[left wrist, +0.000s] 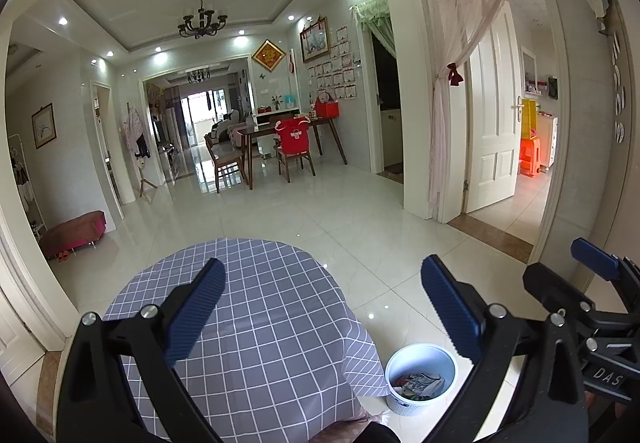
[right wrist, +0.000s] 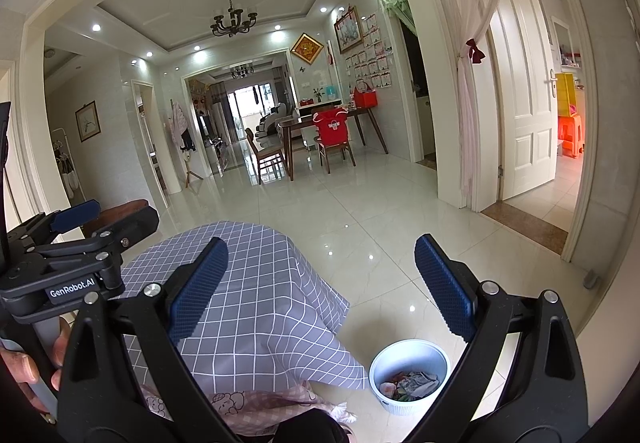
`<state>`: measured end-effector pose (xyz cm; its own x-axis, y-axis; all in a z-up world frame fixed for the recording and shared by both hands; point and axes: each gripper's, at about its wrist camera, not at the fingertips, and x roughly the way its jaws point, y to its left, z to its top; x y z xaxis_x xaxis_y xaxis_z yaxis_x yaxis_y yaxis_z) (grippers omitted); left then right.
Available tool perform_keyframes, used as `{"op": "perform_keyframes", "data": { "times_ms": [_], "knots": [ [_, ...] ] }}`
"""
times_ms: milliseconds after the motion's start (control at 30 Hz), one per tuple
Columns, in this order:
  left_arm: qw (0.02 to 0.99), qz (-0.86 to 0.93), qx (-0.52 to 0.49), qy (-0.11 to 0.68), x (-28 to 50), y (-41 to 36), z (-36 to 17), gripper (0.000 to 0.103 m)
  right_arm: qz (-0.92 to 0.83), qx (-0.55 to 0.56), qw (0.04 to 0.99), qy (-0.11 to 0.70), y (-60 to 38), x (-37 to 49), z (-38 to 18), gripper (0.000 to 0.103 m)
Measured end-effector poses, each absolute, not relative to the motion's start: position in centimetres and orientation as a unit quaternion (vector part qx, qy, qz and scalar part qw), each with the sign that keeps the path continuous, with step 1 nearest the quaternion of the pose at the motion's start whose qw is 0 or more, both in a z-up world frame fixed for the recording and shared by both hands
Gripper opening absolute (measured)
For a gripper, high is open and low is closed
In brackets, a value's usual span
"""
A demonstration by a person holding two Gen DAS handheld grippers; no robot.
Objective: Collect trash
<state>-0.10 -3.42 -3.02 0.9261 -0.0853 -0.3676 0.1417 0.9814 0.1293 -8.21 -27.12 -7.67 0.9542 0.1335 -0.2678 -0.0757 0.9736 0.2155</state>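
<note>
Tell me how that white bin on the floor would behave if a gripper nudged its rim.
The white bin looks like thin plastic holding only crumpled paper, so probably light. On the glossy tile floor it would likely slide rather than tip, since it looks squat.

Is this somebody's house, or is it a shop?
Most likely a home. There is a wooden dining table with chairs, a chandelier on the ceiling, and a small white bin with rubbish in it beside a table covered in checked cloth.
</note>
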Motion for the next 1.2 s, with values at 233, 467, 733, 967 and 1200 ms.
{"op": "perform_keyframes", "data": {
  "times_ms": [233,467,733,967,1200],
  "knots": [
    [0.978,-0.06,0.077,0.185,0.0,-3.4,-3.1,0.096,0.054,0.103,0.983,0.145,-27.1,-8.5,-8.1,0.093],
    [0.978,-0.06,0.077,0.185,0.1,-3.3,-3.1,0.096,0.055,0.103,0.982,0.147,-27.2,-8.7,-9.0,0.093],
    [0.977,-0.064,0.076,0.187,0.5,-3.1,-3.3,0.096,0.053,0.102,0.981,0.154,-26.4,-8.3,-9.7,0.093],
    [0.975,-0.067,0.071,0.202,1.8,-2.1,-4.8,0.096,0.051,0.099,0.98,0.165,-25.4,-7.0,-9.3,0.093],
    [0.967,-0.069,0.051,0.239,4.5,0.7,-7.0,0.096,0.051,0.091,0.975,0.194,-23.1,-4.4,-9.9,0.093]
  ]
}}
